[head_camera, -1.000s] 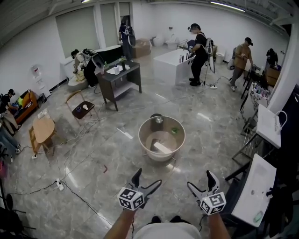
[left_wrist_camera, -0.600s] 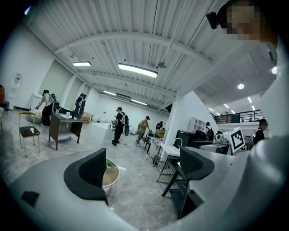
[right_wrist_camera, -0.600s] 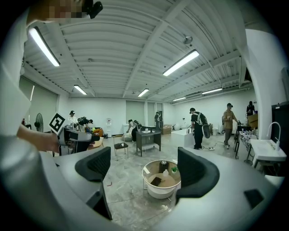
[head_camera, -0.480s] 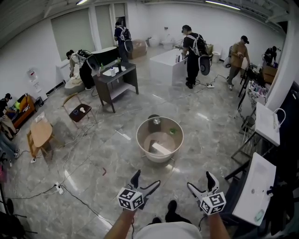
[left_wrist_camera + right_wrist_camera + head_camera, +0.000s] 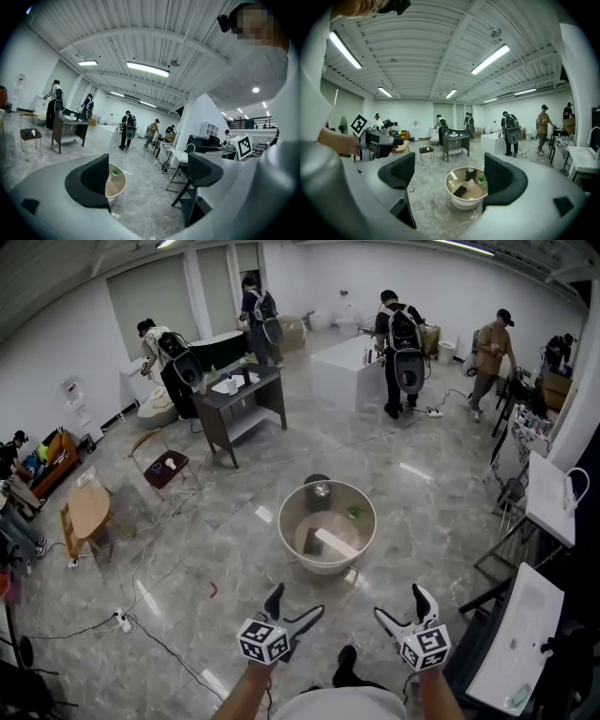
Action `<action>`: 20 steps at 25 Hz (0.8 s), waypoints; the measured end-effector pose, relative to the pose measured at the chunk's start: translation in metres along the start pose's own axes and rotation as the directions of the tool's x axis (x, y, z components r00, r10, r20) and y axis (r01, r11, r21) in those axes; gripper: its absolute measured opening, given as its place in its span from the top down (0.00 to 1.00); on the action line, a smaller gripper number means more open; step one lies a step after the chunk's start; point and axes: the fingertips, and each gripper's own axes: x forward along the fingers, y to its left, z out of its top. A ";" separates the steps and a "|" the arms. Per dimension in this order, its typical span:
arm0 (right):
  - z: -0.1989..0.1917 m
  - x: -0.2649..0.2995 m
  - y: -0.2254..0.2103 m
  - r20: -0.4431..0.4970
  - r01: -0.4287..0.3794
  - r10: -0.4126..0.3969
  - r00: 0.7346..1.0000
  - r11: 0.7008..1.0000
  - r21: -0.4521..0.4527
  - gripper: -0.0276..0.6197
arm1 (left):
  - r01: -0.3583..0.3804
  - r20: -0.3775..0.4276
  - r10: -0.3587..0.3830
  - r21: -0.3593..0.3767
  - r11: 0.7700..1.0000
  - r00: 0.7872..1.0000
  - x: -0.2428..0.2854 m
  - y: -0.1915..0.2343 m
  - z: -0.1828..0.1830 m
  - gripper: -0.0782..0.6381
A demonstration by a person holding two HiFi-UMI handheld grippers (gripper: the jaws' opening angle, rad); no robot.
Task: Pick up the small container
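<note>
A round beige tub (image 5: pixel 292 542) stands on the floor ahead of me. Inside it are a small dark container with a shiny lid (image 5: pixel 319 491) at the far side, a green-topped item (image 5: pixel 353 513) and a white flat box (image 5: pixel 335 543). The right gripper view shows the tub (image 5: pixel 461 202), the dark container (image 5: pixel 470 174) and a small clear bottle (image 5: pixel 472 183). My left gripper (image 5: pixel 293 604) and right gripper (image 5: pixel 402 605) are both open and empty, held low, well short of the tub. In the left gripper view the tub (image 5: pixel 116 186) is partly hidden behind a pad.
Several people work at a dark table (image 5: pixel 242 401) and a white counter (image 5: pixel 349 369) at the back. A chair (image 5: pixel 163 465) and a small wooden table (image 5: pixel 88 507) stand left. White tables (image 5: pixel 514 637) line the right. Cables (image 5: pixel 150 620) cross the floor.
Both grippers keep the same open pose. My view has shifted slightly as I step; one foot shows below. People at the back have moved about.
</note>
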 end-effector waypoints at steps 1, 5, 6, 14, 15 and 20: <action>0.001 0.007 -0.008 -0.001 -0.006 0.006 1.000 1.000 -0.001 0.23 | -0.002 -0.002 0.002 -0.004 1.000 1.000 0.010 0.002 0.001 0.16; 0.005 0.035 -0.042 -0.008 -0.026 0.026 1.000 1.000 -0.003 0.23 | -0.012 -0.011 0.012 -0.015 1.000 1.000 0.049 0.012 0.007 0.15; 0.005 0.041 -0.050 -0.010 -0.029 0.029 1.000 1.000 -0.003 0.23 | -0.014 -0.012 0.014 -0.016 1.000 1.000 0.058 0.014 0.008 0.15; 0.007 0.082 -0.118 -0.019 -0.057 0.057 0.998 0.998 0.013 0.23 | -0.053 -0.024 0.053 -0.015 0.998 0.998 0.121 0.027 0.020 0.15; 0.006 0.087 -0.124 -0.020 -0.062 0.062 0.998 0.998 0.014 0.23 | -0.060 -0.025 0.059 -0.016 0.998 0.998 0.127 0.029 0.020 0.15; 0.003 0.112 -0.146 -0.030 -0.091 0.092 0.995 0.995 0.034 0.24 | -0.096 -0.033 0.095 -0.029 0.995 0.995 0.152 0.037 0.021 0.15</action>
